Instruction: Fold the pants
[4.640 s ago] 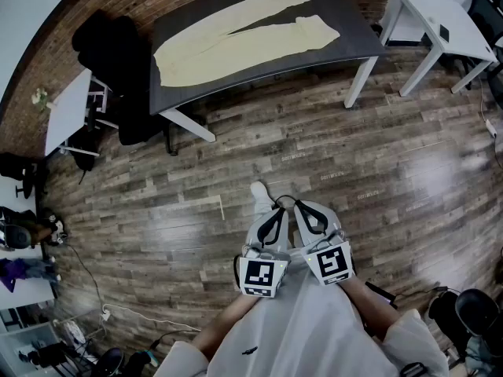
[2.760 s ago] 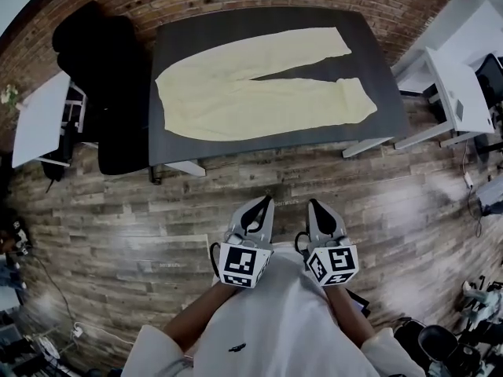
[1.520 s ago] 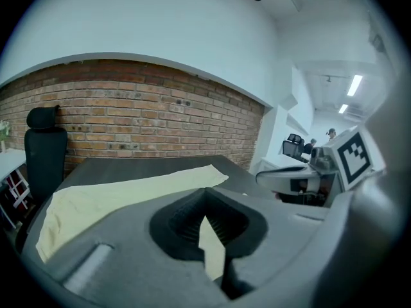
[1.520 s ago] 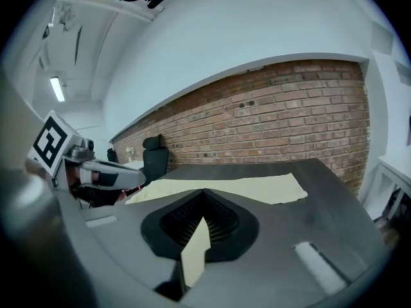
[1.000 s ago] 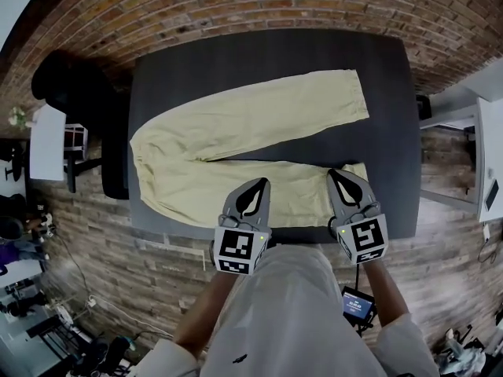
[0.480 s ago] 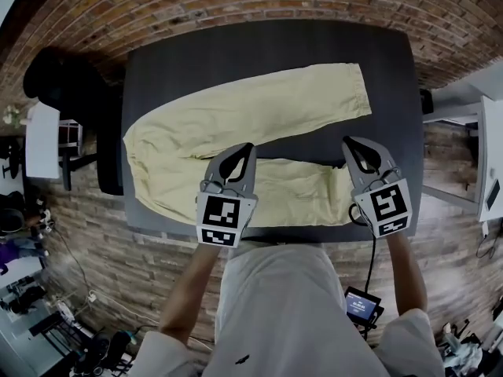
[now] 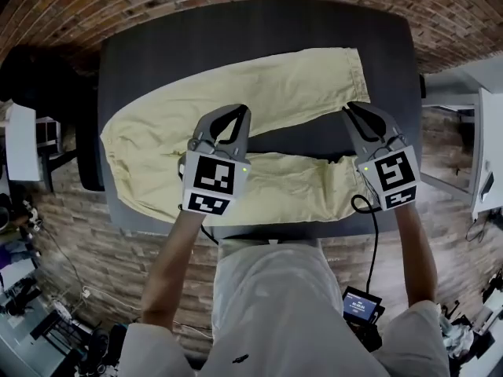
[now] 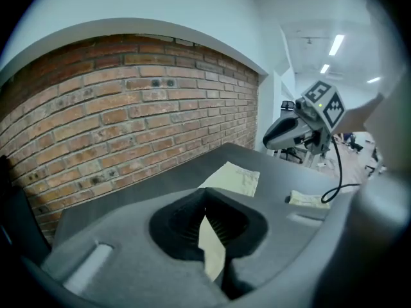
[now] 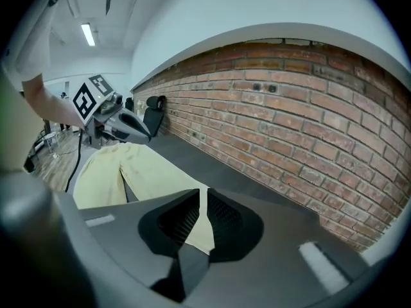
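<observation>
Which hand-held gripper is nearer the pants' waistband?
Left. The left hand-held gripper is above the middle of the pants; the right hand-held gripper, its jaws just opening with nothing between them, is by the cuffs, farthest from the waistband.

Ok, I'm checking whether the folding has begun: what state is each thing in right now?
pants: unfolded, spread flat on the table, legs splayed apart.
left gripper: jaws shut, empty, over the pants.
right gripper: jaws have just been opening, narrow gap, nothing between them.
</observation>
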### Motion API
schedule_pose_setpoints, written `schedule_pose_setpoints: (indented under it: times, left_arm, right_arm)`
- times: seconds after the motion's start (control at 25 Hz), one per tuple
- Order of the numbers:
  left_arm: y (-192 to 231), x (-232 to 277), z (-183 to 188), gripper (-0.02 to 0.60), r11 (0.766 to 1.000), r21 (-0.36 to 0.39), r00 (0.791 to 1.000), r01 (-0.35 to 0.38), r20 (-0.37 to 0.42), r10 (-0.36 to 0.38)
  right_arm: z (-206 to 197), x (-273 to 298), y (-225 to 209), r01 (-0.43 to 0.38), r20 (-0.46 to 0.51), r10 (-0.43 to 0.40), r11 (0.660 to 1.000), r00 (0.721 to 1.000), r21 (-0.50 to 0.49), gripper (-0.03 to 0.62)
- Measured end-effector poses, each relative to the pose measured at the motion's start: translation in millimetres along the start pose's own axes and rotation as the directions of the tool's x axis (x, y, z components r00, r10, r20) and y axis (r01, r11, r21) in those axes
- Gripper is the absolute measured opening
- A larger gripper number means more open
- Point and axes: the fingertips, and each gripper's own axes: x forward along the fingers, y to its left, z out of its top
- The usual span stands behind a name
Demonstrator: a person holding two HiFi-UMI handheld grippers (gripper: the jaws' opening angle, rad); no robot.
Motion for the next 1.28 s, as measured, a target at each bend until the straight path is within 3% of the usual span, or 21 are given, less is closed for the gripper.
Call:
schedule_pose_setpoints:
  times: [0.36,0.44,0.6,0.72,0.84,1.0,1.28]
  left_arm:
    - [35.1,79.5,-15.2,0.009,0.996,0.071,0.997,0.058,-0.049,-0.055]
    - [43.6,93.9,-22.1,0.075,0.994,0.074,0.995,0.084,-0.069,-0.078]
    - [64.3,116.9,-32.5,0.077,0.991,0.096,0.993,0.09,-0.081,-0.082]
    - [74.8,134.1,-44.1,0.086,0.988,0.116,0.99,0.106,-0.104,-0.094]
    - [81.6,146.2,-53.9,0.097,0.981,0.141,0.985,0.133,-0.129,-0.115]
    - [90.0,164.9,-64.8,0.103,0.974,0.142,0.976,0.175,-0.156,-0.153]
    - [90.6,197.7,-97.6,0.133,0.927,0.26,0.94,0.271,-0.28,-0.196]
  right_arm:
    - [-9.6,49.5,-42.2,-0.019,-0.117,0.003,0.991,0.993,-0.129,0.037]
    - [-12.9,60.6,-51.4,-0.031,-0.144,0.008,0.987,0.99,-0.158,0.034]
    - [-27.3,84.3,-70.6,-0.041,-0.19,0.003,0.979,0.982,-0.198,0.035]
    - [-39.7,99.6,-81.9,-0.047,-0.224,-0.003,0.975,0.975,-0.217,0.048]
    - [-49.8,116.1,-89.3,-0.069,-0.251,0.011,0.972,0.968,-0.223,0.106]
    - [-61.9,140.0,-100.6,-0.085,-0.279,0.015,0.967,0.96,-0.241,0.104]
    - [-98.2,182.3,-119.8,-0.13,-0.337,0.023,0.945,0.941,-0.3,0.104]
